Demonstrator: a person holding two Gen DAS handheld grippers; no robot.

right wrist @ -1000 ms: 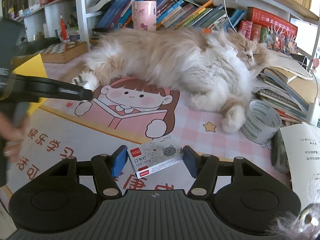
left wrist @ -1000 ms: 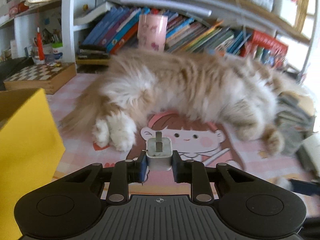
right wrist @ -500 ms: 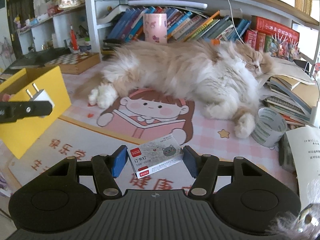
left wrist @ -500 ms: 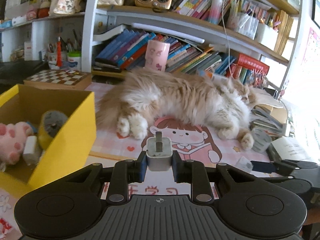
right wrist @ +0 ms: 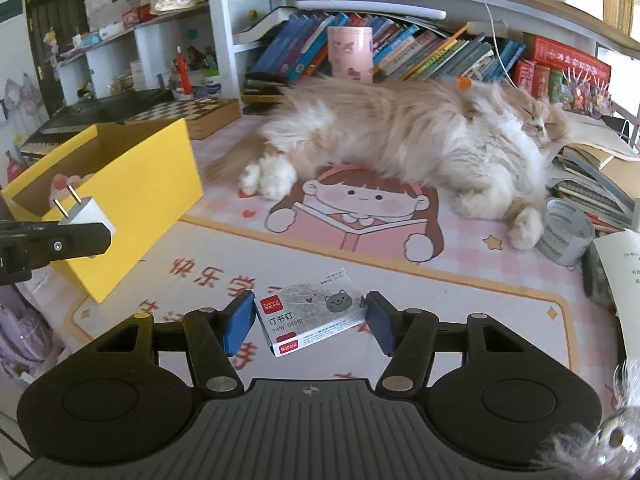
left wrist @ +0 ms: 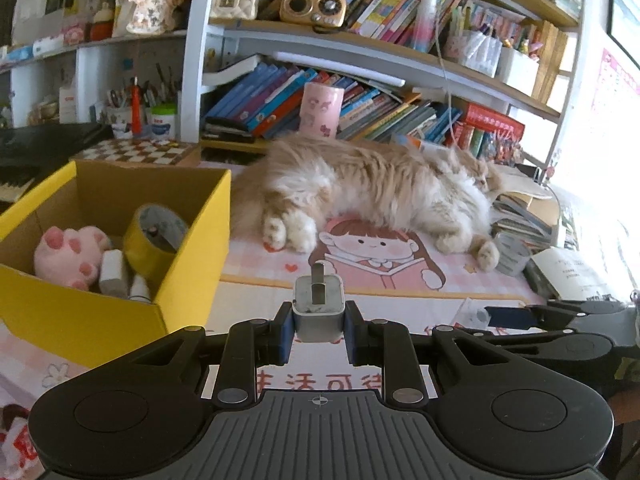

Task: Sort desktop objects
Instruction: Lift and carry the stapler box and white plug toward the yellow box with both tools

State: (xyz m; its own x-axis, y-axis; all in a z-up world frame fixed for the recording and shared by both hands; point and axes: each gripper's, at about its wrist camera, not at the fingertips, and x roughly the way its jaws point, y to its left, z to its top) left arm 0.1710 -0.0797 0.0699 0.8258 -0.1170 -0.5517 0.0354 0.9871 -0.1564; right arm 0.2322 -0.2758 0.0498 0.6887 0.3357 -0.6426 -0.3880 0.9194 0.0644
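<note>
The left gripper (left wrist: 319, 330) is clamped on a white plug adapter (left wrist: 319, 312), prongs pointing forward, held on only its lower sides by the blue pads. That shallow hold is the main risk: a quick swing toward the yellow box (left wrist: 192, 248) could let the adapter pivot or slip and land on the desk mat (left wrist: 256, 300) short of the box. The adapter sits centred between the jaws, in front of the box's near right corner and not yet over the opening.

The right gripper (right wrist: 308, 320) has its jaws apart around a staple box (right wrist: 312, 310), which lies on the mat angled across the gap, well right of the yellow box. Closing on it skewed could twist it out or pinch just a corner.

Inside the yellow box lie a pink paw plush (left wrist: 70, 254) and a yellow tape roll (left wrist: 154, 236). Beyond the box a long-haired cat (right wrist: 400, 136) sleeps across the mat; a dropped item or wide sweep might disturb it.
</note>
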